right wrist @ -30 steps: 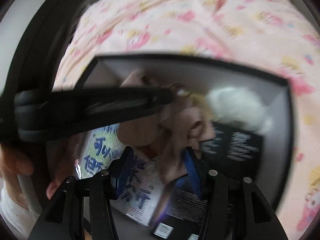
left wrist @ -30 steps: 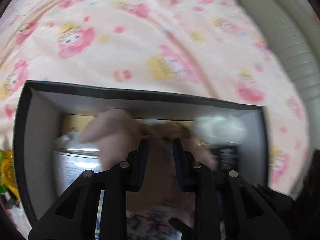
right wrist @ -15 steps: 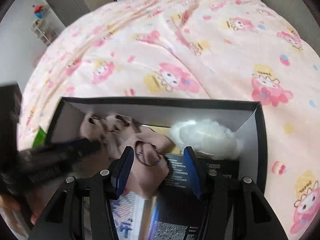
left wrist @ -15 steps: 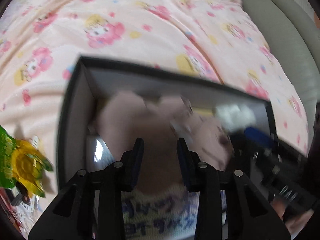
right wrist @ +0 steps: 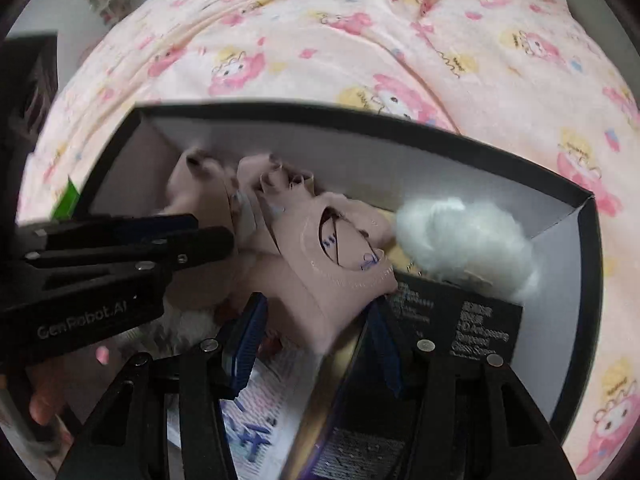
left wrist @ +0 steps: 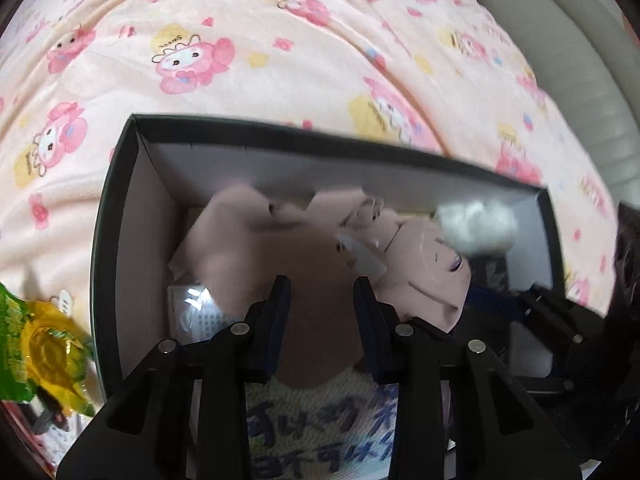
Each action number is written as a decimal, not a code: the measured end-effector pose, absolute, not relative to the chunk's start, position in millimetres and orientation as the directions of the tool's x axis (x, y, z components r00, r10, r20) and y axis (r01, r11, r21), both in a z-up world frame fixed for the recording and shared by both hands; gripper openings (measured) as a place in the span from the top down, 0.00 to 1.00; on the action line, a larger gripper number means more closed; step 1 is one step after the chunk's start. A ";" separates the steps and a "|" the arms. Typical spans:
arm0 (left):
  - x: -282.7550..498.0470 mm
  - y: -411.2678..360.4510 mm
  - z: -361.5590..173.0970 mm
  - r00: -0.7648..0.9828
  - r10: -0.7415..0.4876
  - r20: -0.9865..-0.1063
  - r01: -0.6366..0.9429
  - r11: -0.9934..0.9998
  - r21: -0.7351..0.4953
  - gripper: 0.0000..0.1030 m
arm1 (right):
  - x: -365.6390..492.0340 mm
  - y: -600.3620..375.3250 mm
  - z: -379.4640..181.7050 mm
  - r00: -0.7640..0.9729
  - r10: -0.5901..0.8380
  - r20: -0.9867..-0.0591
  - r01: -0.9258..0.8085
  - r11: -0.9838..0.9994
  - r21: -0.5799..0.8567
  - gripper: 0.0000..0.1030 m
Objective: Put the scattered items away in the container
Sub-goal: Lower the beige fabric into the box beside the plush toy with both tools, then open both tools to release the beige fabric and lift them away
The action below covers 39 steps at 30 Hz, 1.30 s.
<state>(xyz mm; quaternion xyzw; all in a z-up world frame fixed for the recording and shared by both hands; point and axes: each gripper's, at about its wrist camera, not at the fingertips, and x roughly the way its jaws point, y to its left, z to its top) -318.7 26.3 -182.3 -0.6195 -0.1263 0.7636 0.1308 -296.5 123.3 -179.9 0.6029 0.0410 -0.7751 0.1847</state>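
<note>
A black box (left wrist: 120, 208) with pale inner walls sits on the pink cartoon bedsheet. A crumpled beige-pink garment (left wrist: 304, 256) lies inside it. My left gripper (left wrist: 322, 300) hangs over the garment with its jaws apart, the cloth under and between them without the pads pressing it. In the right wrist view the left gripper (right wrist: 208, 236) reaches in from the left. My right gripper (right wrist: 316, 332) is open over the garment (right wrist: 328, 272), whose lower corner lies between the blue pads (right wrist: 248, 332).
A white cotton wad (right wrist: 464, 240) sits in the box's right corner above a black printed card (right wrist: 460, 320). A packet with blue characters (left wrist: 320, 432) lies at the box's near end. A green and yellow snack packet (left wrist: 40, 340) lies outside, left of the box. A hand (right wrist: 40, 400) holds the left tool.
The left jaws have widened around the garment, and the box has slid right in the left view. In the right view, the left gripper has dropped from across the middle to the left.
</note>
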 end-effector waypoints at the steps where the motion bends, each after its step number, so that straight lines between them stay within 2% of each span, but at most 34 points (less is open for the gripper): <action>1: -315.4 24.1 -179.5 -0.203 0.369 -0.907 -0.046 -0.929 -0.368 0.68 | -298.1 127.5 -177.9 -0.222 -0.239 -0.945 0.319 -0.934 0.161 0.53; 4: -305.9 22.6 -170.3 -0.205 0.392 -0.897 -0.073 -0.920 -0.386 0.68 | -300.4 146.7 -169.5 -0.251 -0.220 -0.943 0.253 -0.955 0.156 0.53; 8: -287.2 19.0 -176.1 -0.110 0.465 -0.878 -0.097 -0.885 -0.456 0.67 | -295.5 158.7 -154.6 -0.230 -0.334 -0.914 0.238 -0.930 0.280 0.53; 14: -273.9 33.8 -185.8 -0.080 0.366 -0.927 -0.190 -0.919 -0.347 0.69 | -281.5 141.1 -171.3 -0.174 -0.291 -0.941 0.310 -0.923 0.228 0.53; 18: -287.9 39.4 -186.3 -0.084 0.344 -0.935 -0.193 -0.927 -0.323 0.69 | -295.3 150.3 -177.5 -0.175 -0.269 -0.947 0.269 -0.939 0.217 0.53; 23: -306.5 46.7 -187.1 -0.128 0.267 -0.955 -0.205 -0.950 -0.237 0.69 | -297.1 166.8 -174.7 -0.198 -0.264 -0.944 0.196 -0.954 0.225 0.53; 28: -314.8 26.9 -183.5 -0.159 0.339 -0.927 -0.155 -0.936 -0.316 0.68 | -290.9 162.1 -162.7 -0.253 -0.242 -0.937 0.207 -0.959 0.192 0.53; 32: -305.0 17.7 -162.3 -0.251 0.397 -0.883 -0.159 -0.916 -0.368 0.63 | -293.1 150.5 -153.1 -0.316 -0.263 -0.912 0.218 -0.955 0.200 0.53; 34: -295.5 15.3 -149.3 -0.319 0.369 -0.873 -0.165 -0.929 -0.332 0.59 | -287.2 152.9 -144.4 -0.356 -0.254 -0.899 0.206 -0.960 0.189 0.53; 38: -268.9 -1.2 -120.6 -0.425 0.322 -0.846 -0.179 -0.946 -0.270 0.46 | -272.1 155.9 -126.8 -0.437 -0.194 -0.878 0.188 -0.975 0.122 0.53; 39: -277.5 22.6 -125.6 -0.438 0.313 -0.843 -0.178 -0.949 -0.260 0.43 | -266.7 157.1 -121.0 -0.457 -0.183 -0.871 0.184 -0.977 0.109 0.53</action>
